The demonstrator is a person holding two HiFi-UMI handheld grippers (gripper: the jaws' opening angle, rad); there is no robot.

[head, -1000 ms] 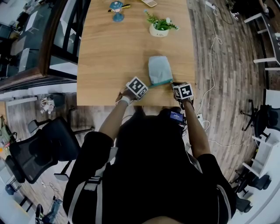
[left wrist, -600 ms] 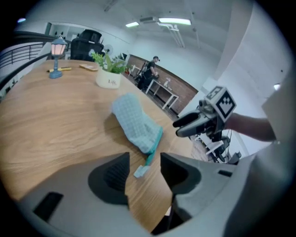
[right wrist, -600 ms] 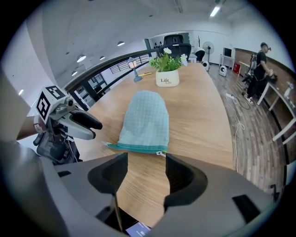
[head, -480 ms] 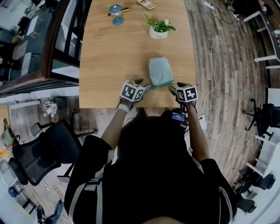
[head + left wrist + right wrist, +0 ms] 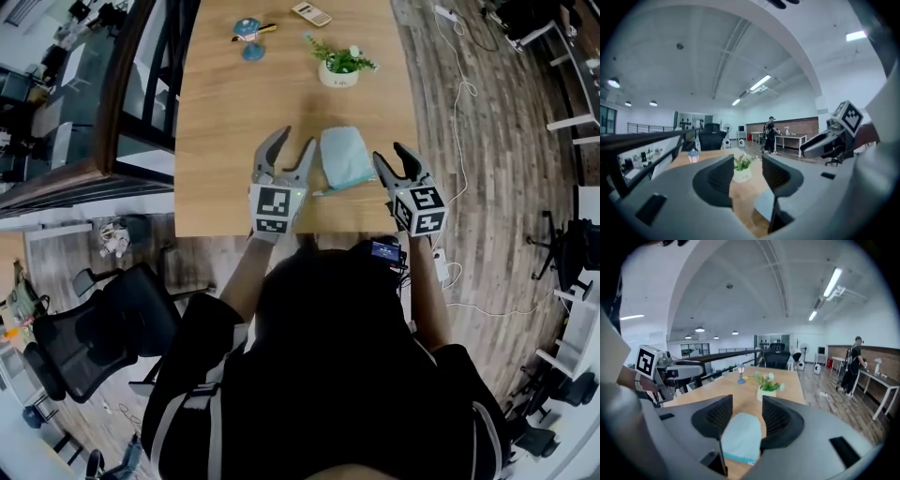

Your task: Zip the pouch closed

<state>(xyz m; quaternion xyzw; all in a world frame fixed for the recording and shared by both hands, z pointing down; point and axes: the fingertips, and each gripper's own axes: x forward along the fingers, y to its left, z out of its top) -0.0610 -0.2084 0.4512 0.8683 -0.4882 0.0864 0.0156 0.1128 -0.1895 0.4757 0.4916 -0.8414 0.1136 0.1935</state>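
Note:
A light blue pouch [image 5: 344, 157] with a teal edge lies flat on the wooden table [image 5: 225, 112], near its front edge. In the head view my left gripper [image 5: 294, 139] hangs raised to the pouch's left, jaws wide open and empty. My right gripper [image 5: 391, 153] hangs raised to its right, and its jaws are closing with nothing between them. The right gripper view looks down over the pouch [image 5: 739, 437] past the right gripper [image 5: 747, 413], well above it. In the left gripper view, the left gripper [image 5: 746, 171] points almost level across the table, with the pouch [image 5: 763, 206] low at the right.
A small potted plant [image 5: 339, 66] stands behind the pouch. A blue figurine [image 5: 248, 28] and a calculator [image 5: 309, 12] sit at the table's far end. Black office chairs [image 5: 103, 323] stand on the floor to the left. A person stands at a far table [image 5: 770, 135].
Both grippers have let go of the pouch's near end, opened wide and risen from the table. The pouch stays lying where it was.

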